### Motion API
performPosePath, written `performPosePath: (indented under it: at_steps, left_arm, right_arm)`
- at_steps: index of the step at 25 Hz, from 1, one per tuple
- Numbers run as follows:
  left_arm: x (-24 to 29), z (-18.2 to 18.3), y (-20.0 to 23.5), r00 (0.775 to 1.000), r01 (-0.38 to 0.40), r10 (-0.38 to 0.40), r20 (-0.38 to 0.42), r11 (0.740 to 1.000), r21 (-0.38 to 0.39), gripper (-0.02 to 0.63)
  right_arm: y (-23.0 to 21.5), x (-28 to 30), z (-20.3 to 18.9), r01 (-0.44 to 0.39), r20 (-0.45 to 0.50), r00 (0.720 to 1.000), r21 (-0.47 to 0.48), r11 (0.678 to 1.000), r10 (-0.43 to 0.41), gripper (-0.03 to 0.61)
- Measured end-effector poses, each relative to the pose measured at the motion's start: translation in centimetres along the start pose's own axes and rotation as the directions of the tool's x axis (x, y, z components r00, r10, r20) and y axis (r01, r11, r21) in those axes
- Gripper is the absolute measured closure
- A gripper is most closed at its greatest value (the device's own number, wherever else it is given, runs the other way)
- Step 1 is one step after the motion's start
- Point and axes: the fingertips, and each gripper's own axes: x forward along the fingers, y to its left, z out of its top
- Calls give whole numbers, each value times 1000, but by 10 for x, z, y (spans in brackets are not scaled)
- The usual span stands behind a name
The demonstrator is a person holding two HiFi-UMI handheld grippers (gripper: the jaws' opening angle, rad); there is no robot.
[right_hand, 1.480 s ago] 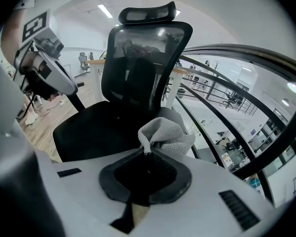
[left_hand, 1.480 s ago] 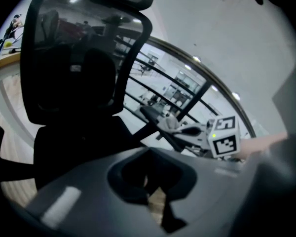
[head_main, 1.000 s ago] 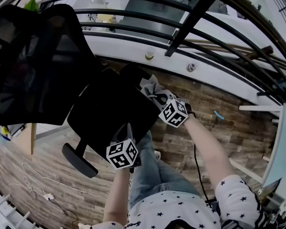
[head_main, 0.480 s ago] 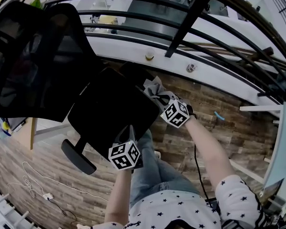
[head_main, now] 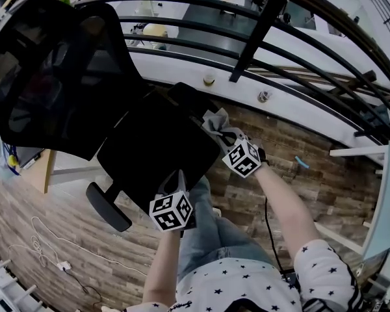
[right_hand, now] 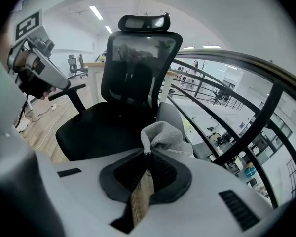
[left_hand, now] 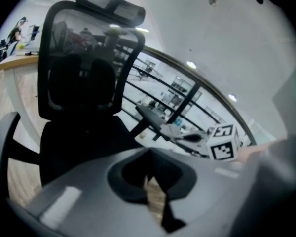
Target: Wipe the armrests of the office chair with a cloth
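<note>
The right claw [right_hand: 147, 154] clamps a crumpled grey cloth [right_hand: 164, 134] at the black mesh office chair's [head_main: 157, 153] armrest [right_hand: 170, 116]. The left claw [left_hand: 149, 155] is closed, empty.

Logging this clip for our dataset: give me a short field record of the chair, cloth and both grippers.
chair: black, mesh back
left gripper: shut, empty, by the chair's seat
right gripper: shut on cloth
cloth: grey, bunched, at the armrest nearest the railing
other armrest: no cloth on it
</note>
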Motion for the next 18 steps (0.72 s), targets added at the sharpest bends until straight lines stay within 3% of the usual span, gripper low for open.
performPosePath:
  at_steps: [13,18]
  left_arm:
    - [-63,-44,-12,996,-22,21,88,1000,5,609]
    - [-101,-64,-23,994,-26,24,103,1000,14,609]
  right_arm:
    - [83,-105,6,50,186,981,0,999,-49,552]
    - [121,-158,8,62,240,968,46,997,-71,552]
